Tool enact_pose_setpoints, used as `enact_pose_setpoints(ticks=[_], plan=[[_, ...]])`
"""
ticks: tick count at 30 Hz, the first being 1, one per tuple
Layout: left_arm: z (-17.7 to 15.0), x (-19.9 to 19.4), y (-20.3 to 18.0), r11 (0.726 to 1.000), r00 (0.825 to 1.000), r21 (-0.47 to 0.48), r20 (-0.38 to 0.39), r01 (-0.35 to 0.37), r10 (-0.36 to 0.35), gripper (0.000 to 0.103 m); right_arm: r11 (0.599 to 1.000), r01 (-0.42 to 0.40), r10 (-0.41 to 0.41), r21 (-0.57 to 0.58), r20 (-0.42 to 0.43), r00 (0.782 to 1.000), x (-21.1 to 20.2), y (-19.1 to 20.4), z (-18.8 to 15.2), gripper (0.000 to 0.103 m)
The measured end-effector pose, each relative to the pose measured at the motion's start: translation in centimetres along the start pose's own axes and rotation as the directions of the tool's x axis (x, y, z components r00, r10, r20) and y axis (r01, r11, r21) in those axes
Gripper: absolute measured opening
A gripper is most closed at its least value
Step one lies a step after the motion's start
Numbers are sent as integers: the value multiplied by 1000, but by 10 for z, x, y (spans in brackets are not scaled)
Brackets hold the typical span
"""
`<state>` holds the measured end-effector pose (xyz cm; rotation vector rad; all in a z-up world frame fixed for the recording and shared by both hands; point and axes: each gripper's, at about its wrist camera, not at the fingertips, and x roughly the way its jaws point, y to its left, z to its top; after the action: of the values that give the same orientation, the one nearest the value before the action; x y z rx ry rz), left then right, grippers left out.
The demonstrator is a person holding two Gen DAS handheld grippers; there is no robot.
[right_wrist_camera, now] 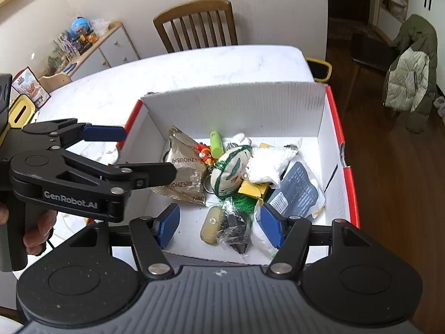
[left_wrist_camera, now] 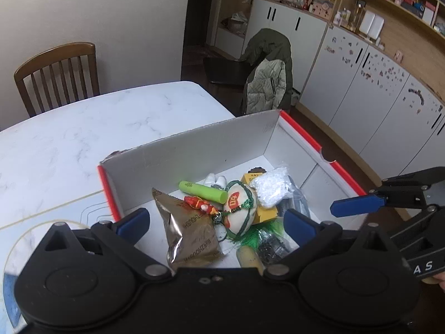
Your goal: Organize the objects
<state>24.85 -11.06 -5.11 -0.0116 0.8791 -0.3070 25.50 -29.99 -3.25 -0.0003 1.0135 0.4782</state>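
Observation:
A white cardboard box (left_wrist_camera: pixel 194 150) with a red rim stands on the marble table and holds a jumble of small things. Among them are a gold foil packet (left_wrist_camera: pixel 189 233), a green tube (left_wrist_camera: pixel 203 191), a white and green embroidered ball (left_wrist_camera: pixel 239 206), a bag of white beads (left_wrist_camera: pixel 271 188) and a dark blue pouch (right_wrist_camera: pixel 299 188). My left gripper (left_wrist_camera: pixel 217 222) hangs open above the box's near side with nothing between its pads. My right gripper (right_wrist_camera: pixel 219 228) is open too, above a small yellow piece (right_wrist_camera: pixel 212 224) and a black item in clear wrap (right_wrist_camera: pixel 236 231).
A wooden chair (right_wrist_camera: pixel 196 27) stands at the table's far side. A second chair draped with a green coat (left_wrist_camera: pixel 268 72) is on the wooden floor past the box, with white cabinets (left_wrist_camera: pixel 361 83) behind. The bare marble tabletop (left_wrist_camera: pixel 83 139) stretches left of the box.

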Motion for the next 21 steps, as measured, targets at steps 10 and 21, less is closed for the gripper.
enact_pose_setpoints(ticks=[10,21], plan=[[-11,-39,9,1000,998,28,68,-3,1,103,995,86,-92,47,131,987,-27,22,-22,77],[-39,-81,18,996,992,89,123,31,-41,103,979,141,-180,148,302,936,-66,54,-53,83]])
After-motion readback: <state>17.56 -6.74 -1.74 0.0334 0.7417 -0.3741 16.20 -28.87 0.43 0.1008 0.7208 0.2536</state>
